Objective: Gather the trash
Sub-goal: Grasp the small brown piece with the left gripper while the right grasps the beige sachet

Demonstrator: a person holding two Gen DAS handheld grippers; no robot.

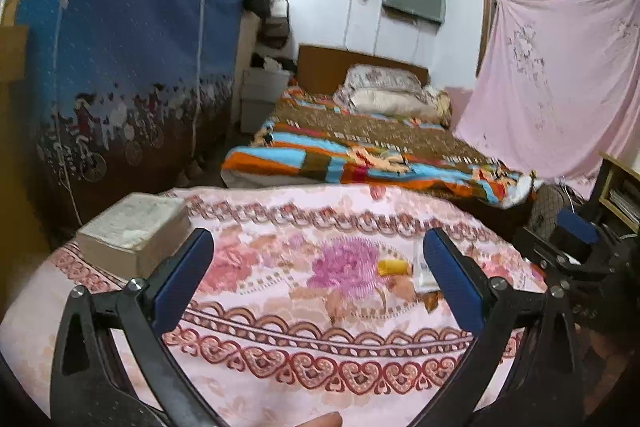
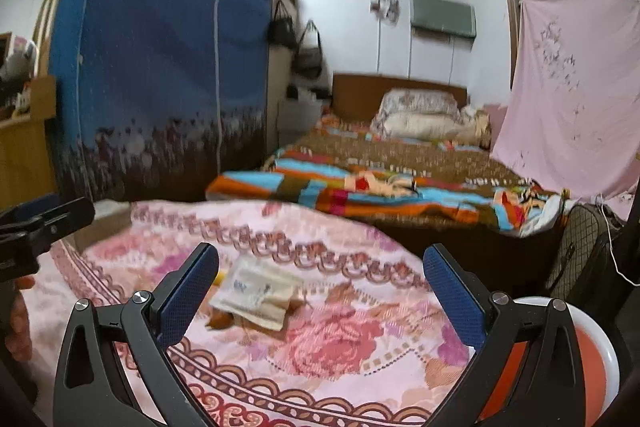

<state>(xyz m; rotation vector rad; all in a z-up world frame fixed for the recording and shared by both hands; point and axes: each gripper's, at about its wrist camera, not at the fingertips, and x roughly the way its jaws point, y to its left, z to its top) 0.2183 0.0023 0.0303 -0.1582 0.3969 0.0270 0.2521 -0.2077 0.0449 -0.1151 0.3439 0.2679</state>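
Note:
On a table under a pink floral cloth [image 1: 280, 307] lie bits of trash: a yellow roll [image 1: 394, 267], a white plastic wrapper [image 1: 422, 273] and brown scraps [image 1: 430, 301]. My left gripper [image 1: 318, 267] hovers open above the cloth, with the trash just inside its right finger. The right wrist view shows the same white wrapper [image 2: 260, 293] with brown scraps [image 2: 220, 319] under its near edge. My right gripper [image 2: 320, 287] is open over it and holds nothing. The other gripper appears at each view's edge [image 1: 568, 243] [image 2: 36, 223].
A thick old book [image 1: 136, 227] lies on the table's left part. An orange bin with a white rim [image 2: 600, 359] stands low at the right. Behind are a bed with a striped blanket [image 1: 360, 155], a blue fabric wardrobe [image 1: 132, 47] and a hanging pink sheet [image 1: 560, 75].

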